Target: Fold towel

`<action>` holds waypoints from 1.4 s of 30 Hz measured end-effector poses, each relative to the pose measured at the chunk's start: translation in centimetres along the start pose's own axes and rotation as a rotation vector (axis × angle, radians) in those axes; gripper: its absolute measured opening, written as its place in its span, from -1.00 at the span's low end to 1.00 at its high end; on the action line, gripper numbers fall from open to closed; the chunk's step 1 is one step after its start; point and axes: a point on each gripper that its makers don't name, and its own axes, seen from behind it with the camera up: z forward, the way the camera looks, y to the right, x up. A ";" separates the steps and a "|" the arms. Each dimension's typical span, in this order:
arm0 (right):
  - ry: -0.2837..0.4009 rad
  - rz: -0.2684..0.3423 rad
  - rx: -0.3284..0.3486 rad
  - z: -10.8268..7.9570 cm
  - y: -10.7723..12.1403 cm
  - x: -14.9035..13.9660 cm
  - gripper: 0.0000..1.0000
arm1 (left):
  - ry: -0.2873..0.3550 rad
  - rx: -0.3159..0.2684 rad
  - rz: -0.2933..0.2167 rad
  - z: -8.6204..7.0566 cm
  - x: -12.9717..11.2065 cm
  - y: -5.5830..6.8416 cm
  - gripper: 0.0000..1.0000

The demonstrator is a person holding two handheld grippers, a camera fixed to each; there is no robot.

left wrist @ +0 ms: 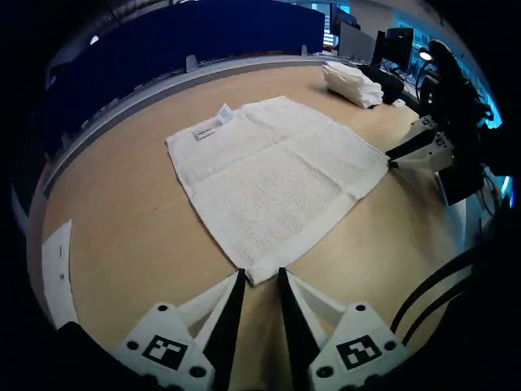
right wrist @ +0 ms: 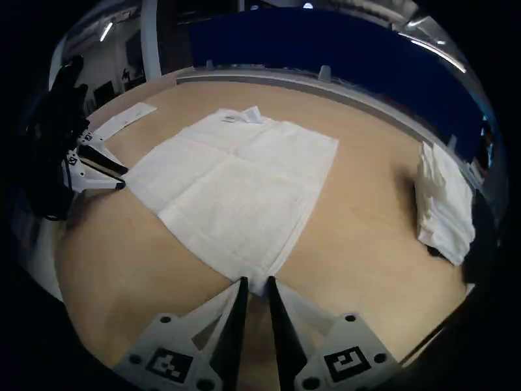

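Lifting may lose the towel [left wrist: 273, 176]: only its corners lie between the near-closed fingers of left gripper [left wrist: 260, 277] and right gripper [right wrist: 255, 281], pinch unclear.

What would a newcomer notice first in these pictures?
A white towel lies spread flat on the wooden table. The left gripper and the right gripper each pinch one near corner of it. A stack of folded towels sits farther off, apart from it.
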 end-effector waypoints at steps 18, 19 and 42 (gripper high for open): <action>0.010 -0.004 0.021 -0.7 -0.3 0.9 -0.70 | -0.005 0.019 -0.029 0.2 0.1 -0.8 -0.82; 0.011 -0.007 0.021 -0.8 -0.3 1.0 -0.70 | -0.004 0.020 -0.032 0.1 0.1 -0.8 -0.82; 0.067 0.024 0.023 -4.3 -0.6 4.9 -0.72 | 0.058 0.019 -0.123 -4.3 3.3 -1.2 -0.83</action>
